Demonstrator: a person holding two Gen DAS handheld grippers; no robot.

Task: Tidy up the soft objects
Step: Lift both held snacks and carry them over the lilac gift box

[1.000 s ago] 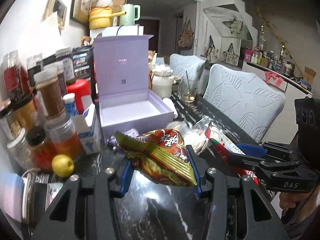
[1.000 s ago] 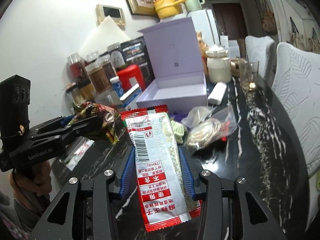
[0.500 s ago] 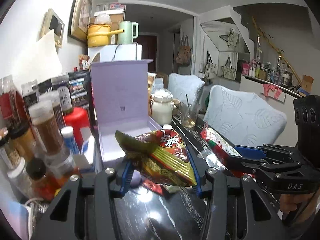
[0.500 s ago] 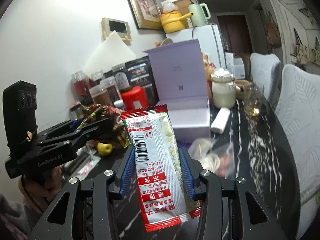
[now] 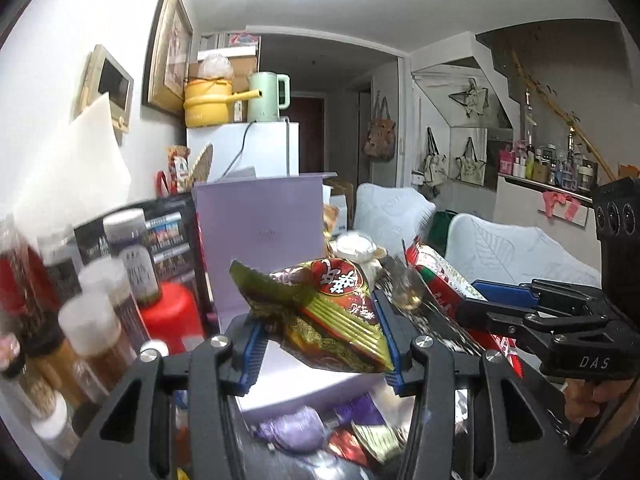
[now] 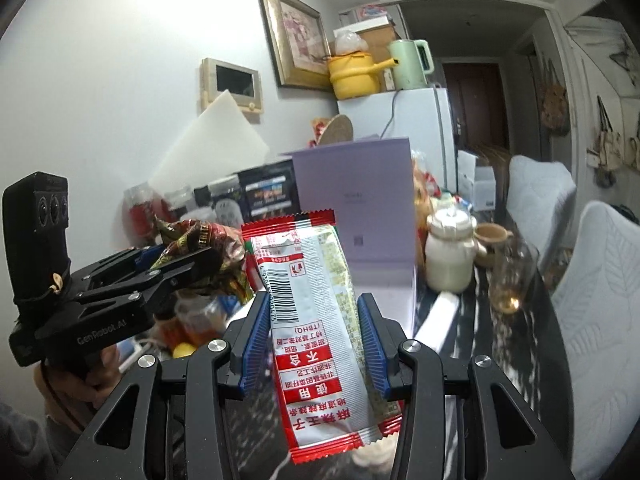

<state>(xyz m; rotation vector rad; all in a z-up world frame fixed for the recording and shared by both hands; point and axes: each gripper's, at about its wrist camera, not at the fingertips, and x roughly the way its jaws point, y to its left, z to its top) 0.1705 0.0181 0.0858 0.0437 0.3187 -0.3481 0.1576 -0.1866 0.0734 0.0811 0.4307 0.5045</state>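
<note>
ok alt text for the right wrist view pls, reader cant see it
The right gripper grips an upright red-and-white snack packet, barcode facing the camera. Behind stands an open lilac box; at left, the left gripper holds a crumpled red-and-gold bag.

Left gripper (image 5: 320, 340): black frame, blue ribbed pads; jaws closed onto a crumpled red-and-green snack bag (image 5: 324, 316), held clear of the table and pointing forward. Seen from the right wrist view, it enters from the left, roughly level, with the person's hand (image 6: 86, 376) wrapped around its handle below (fingers partly hidden).

Right gripper (image 6: 310, 340): same build; jaws clamped on the sides of a red-and-white sachet (image 6: 316, 320), which stands upright between the pads. In the left wrist view it reaches in from the right, beside the left gripper and apart from it.
</note>
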